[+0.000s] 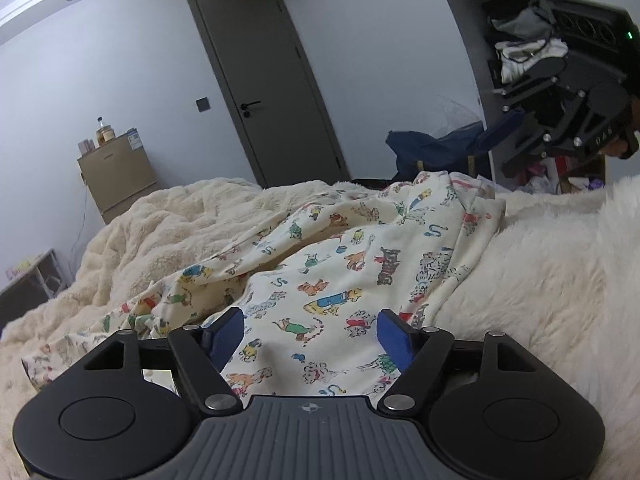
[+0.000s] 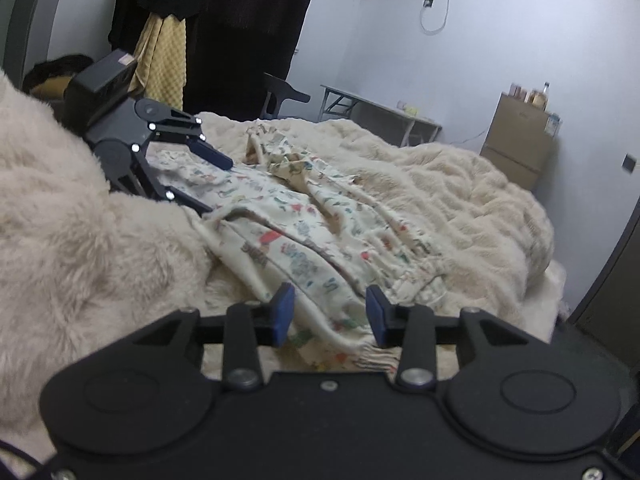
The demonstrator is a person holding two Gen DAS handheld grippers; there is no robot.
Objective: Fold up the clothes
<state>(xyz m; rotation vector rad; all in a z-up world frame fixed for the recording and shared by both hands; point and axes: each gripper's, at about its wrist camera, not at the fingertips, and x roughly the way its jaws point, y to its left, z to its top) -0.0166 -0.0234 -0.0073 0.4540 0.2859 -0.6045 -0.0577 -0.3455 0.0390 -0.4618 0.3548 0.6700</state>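
Observation:
A cream garment [image 1: 332, 264] printed with colourful cartoon animals lies crumpled on a fluffy cream blanket [image 1: 540, 272] that covers the bed. My left gripper [image 1: 310, 334] hovers low over the garment's near part with its blue pads wide apart, the cloth lying flat under them; it is open. The right wrist view shows that gripper [image 2: 214, 186] at the garment's [image 2: 304, 236] far left edge. My right gripper [image 2: 331, 314] stands open over the fringed hem, its pads either side of the cloth and not pressing it. It also appears at upper right in the left wrist view [image 1: 508, 140].
A grey door [image 1: 264, 92] and a small brown fridge [image 1: 116, 176] stand beyond the bed. A desk [image 2: 380, 112], a dark chair [image 2: 284, 96] and hanging dark clothes [image 2: 224, 20] line the far side. A blue bag [image 1: 432, 152] and cluttered shelves [image 1: 524, 52] sit at the right.

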